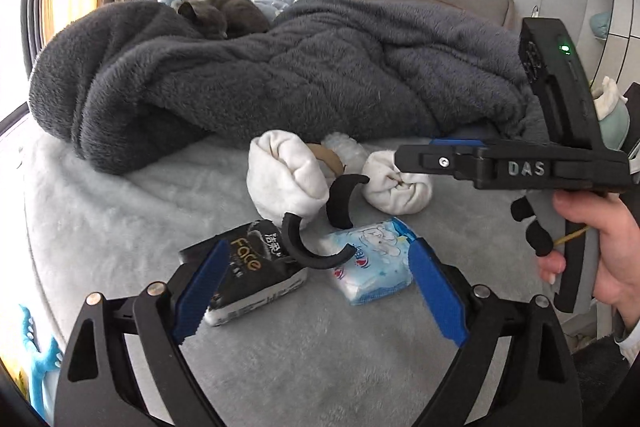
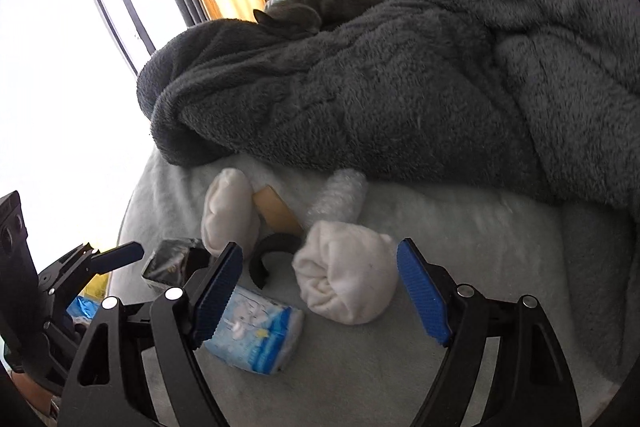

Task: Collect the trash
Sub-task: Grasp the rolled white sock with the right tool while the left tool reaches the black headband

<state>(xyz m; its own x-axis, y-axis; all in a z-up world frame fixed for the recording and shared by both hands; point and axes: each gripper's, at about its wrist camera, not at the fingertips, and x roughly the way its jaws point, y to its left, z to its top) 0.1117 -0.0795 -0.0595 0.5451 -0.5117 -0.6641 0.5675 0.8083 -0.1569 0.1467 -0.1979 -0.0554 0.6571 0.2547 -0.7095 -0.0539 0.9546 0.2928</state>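
Clutter lies on the pale bed cover (image 1: pixel 120 211): a black "Face" packet (image 1: pixel 248 271), a blue-white tissue pack (image 1: pixel 370 267), a black curved piece (image 1: pixel 316 247), two rolled white socks (image 1: pixel 284 179) (image 1: pixel 396 187), a brown tape roll (image 1: pixel 328 157) and a bubble-wrap roll (image 1: pixel 346 143). My left gripper (image 1: pixel 320 291) is open above the two packs. My right gripper (image 2: pixel 320 291) is open, its fingers either side of a white sock (image 2: pixel 348 275), with the tissue pack (image 2: pixel 256 339) under its left finger. The tape roll (image 2: pixel 276 211) and bubble wrap (image 2: pixel 344 199) lie beyond.
A thick grey blanket (image 1: pixel 300 75) is heaped across the bed behind the clutter, with a grey cat (image 1: pixel 224 13) asleep on it. The right gripper body and hand (image 1: pixel 560 167) fill the right of the left view. A window (image 2: pixel 60 47) is at left.
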